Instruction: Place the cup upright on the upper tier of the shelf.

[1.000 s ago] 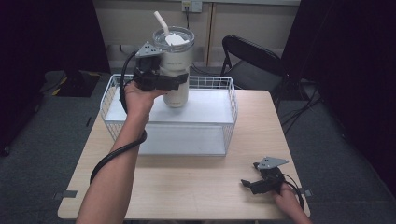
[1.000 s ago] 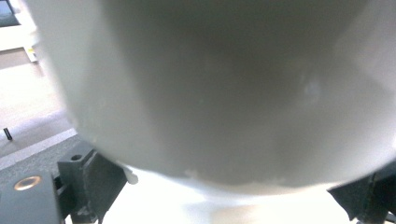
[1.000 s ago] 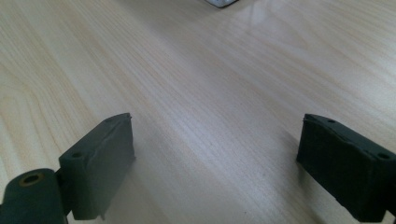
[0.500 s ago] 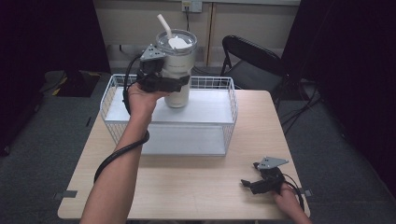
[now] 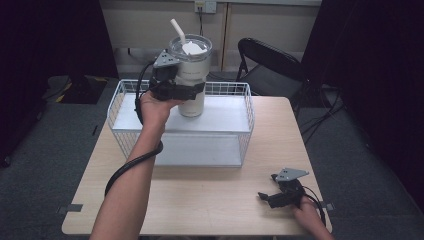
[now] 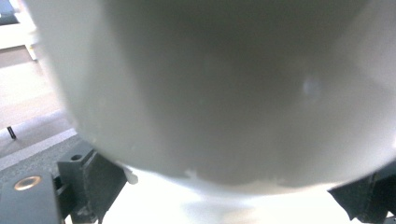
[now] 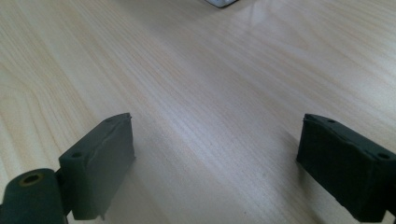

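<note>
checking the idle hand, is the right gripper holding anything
No, the right gripper has its jaws spread wide apart over the bare wooden table, with nothing between them.

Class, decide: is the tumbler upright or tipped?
Upright: the tumbler stands vertical, lid on top, straw rising, gripped by the left gripper over the wire basket.

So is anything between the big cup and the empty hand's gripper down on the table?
Yes. The cup is held over the wire basket by the left gripper. The basket's front and right walls stand between it and the right gripper, then bare table.
</note>
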`<state>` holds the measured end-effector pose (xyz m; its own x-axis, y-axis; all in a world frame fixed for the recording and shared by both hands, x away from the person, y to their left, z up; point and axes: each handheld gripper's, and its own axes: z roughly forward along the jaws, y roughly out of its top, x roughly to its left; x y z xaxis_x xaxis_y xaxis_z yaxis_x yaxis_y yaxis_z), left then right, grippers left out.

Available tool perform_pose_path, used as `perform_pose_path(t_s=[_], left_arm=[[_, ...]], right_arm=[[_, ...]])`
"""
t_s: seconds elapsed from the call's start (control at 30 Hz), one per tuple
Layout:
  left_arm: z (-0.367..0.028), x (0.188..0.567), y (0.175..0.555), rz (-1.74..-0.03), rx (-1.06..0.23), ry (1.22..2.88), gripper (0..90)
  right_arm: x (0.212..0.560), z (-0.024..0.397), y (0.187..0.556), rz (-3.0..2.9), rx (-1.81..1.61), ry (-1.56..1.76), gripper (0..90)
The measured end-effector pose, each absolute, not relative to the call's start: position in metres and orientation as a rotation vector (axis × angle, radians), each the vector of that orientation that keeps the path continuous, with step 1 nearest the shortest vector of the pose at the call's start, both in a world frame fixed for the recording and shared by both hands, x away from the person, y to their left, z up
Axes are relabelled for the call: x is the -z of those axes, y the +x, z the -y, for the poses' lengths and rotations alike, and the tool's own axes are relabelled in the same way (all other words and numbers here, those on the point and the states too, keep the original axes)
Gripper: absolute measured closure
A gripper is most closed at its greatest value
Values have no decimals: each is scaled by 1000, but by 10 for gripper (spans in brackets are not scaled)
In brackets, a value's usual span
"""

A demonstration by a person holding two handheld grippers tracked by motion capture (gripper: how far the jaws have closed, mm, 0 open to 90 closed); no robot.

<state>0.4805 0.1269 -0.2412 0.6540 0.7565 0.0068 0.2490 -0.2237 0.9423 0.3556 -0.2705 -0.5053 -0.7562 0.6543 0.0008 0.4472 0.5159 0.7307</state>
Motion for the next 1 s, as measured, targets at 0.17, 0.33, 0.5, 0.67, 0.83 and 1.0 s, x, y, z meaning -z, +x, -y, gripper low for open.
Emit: perform_pose_path(t_s=[0.17, 0.33, 0.5, 0.67, 0.83, 1.0], left_arm=[[-127, 245, 481, -800, -592, 1796, 98], [-127, 249, 480, -801, -595, 1789, 98], [-127, 250, 479, -795, -595, 1790, 97], [-132, 253, 479, -808, -575, 1762, 97], [-133, 254, 478, -808, -574, 1763, 96], [-133, 255, 478, -809, -571, 1757, 95]], right_arm=[[505, 270, 356, -2485, -1080, 926, 101], [505, 270, 356, -2485, -1080, 926, 101], [505, 270, 356, -2485, -1080, 926, 101], [505, 270, 356, -2485, -1080, 926, 101], [505, 270, 356, -2485, -1080, 927, 100], [505, 270, 355, -2485, -1079, 927, 101]])
